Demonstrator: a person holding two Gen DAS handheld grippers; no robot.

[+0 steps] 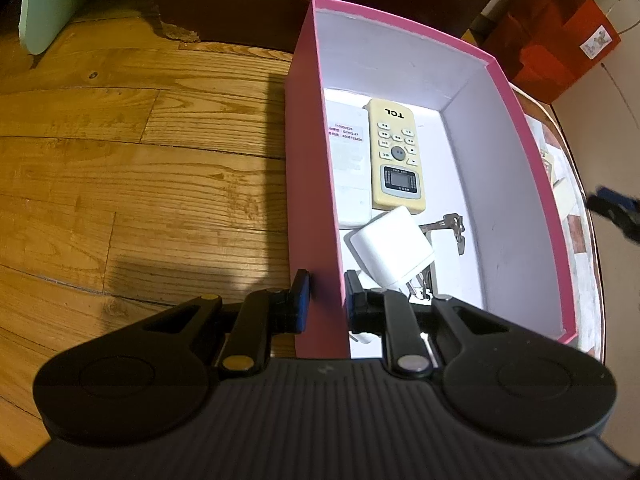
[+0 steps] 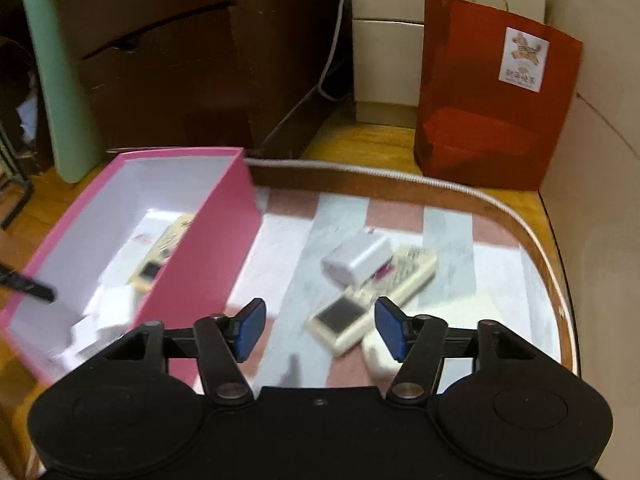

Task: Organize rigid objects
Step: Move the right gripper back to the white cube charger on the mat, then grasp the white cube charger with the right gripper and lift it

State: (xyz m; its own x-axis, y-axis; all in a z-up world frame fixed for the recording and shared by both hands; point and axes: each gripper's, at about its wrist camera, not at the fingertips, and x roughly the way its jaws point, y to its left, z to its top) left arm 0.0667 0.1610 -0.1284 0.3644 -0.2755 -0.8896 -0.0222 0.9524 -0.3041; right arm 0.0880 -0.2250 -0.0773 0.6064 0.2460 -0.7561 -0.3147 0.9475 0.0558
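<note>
My left gripper [image 1: 326, 300] is shut on the near left wall of an open pink box [image 1: 520, 128]. One pad is outside the wall and one inside. In the box lie a yellow TCL remote [image 1: 396, 160], a white remote [image 1: 350, 168] face down, a white charger [image 1: 392, 250] and keys [image 1: 450, 226]. My right gripper [image 2: 320, 328] stands open with nothing in it, above the table to the right of the pink box [image 2: 208, 248]. Just beyond its fingers lie a cream remote [image 2: 372, 300], with a white charger [image 2: 358, 260] resting on it. A white object [image 2: 378, 354] lies partly under the right finger.
The table [image 2: 452, 232] has a striped top and a rounded wooden rim. A red paper bag [image 2: 492, 100] stands on the floor behind it, with a white hose [image 2: 360, 168] along the far edge. A green board [image 2: 52, 80] and a dark cabinet [image 2: 180, 60] stand at the back left. Wooden floor [image 1: 120, 180] lies left of the box.
</note>
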